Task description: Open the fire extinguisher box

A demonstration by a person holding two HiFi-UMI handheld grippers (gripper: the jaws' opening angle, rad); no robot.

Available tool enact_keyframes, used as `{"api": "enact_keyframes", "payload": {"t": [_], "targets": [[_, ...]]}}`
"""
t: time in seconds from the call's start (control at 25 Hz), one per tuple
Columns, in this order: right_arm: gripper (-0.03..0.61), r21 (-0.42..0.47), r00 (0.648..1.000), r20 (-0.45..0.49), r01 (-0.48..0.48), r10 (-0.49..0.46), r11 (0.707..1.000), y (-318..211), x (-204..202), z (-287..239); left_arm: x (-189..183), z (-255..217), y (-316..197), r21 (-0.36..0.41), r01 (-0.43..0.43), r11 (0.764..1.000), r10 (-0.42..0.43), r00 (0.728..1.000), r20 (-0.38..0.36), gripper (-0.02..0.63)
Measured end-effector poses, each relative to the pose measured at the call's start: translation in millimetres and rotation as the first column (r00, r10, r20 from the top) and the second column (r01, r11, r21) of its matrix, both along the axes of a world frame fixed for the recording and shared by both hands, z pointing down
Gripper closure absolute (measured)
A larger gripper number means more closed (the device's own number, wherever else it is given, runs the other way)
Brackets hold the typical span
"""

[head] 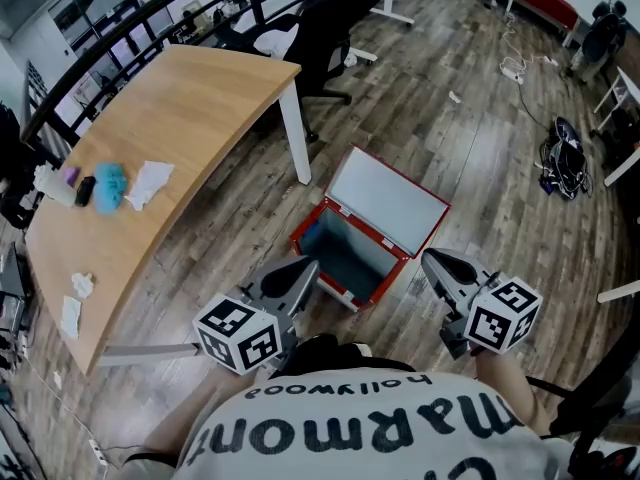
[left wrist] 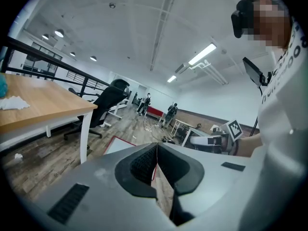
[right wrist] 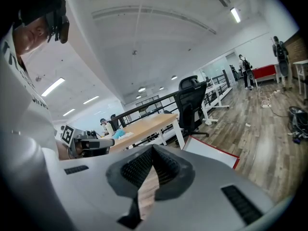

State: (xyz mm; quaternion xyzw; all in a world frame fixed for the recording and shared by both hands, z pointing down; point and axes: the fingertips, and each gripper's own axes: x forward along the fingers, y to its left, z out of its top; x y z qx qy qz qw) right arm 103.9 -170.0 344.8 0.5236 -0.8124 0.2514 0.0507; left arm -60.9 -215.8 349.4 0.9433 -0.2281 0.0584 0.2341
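Wood floor (head: 470,138) carries the fire extinguisher box (head: 345,253), lid (head: 388,200) open. Left gripper (head: 303,266) and right gripper (head: 432,260) sit near it, fingers closed, holding nothing.

Box (head: 348,253) on floor (head: 470,158) beside table (head: 170,138)

Plank floor (head: 450,138), curved desk (head: 190,128), office chair (head: 322,30)

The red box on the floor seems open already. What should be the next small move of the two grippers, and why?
Probably no further move on the box: I would only draw both grippers back a little. The fire extinguisher box stands open on the floor, with its lid tilted back. The left gripper and the right gripper are both shut, hold nothing, and hover just short of the box.
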Motion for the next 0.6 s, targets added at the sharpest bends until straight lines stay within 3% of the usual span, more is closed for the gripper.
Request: {"api": "enact_keyframes", "payload": {"t": [0.6], "targets": [[0.569,-0.017,1.0,-0.023,-0.009,0.009,1.0,-6,-3,3,-11,4,-8,-0.006,-0.001,1.0,0.001,1.0,-0.002,0.606]]}}
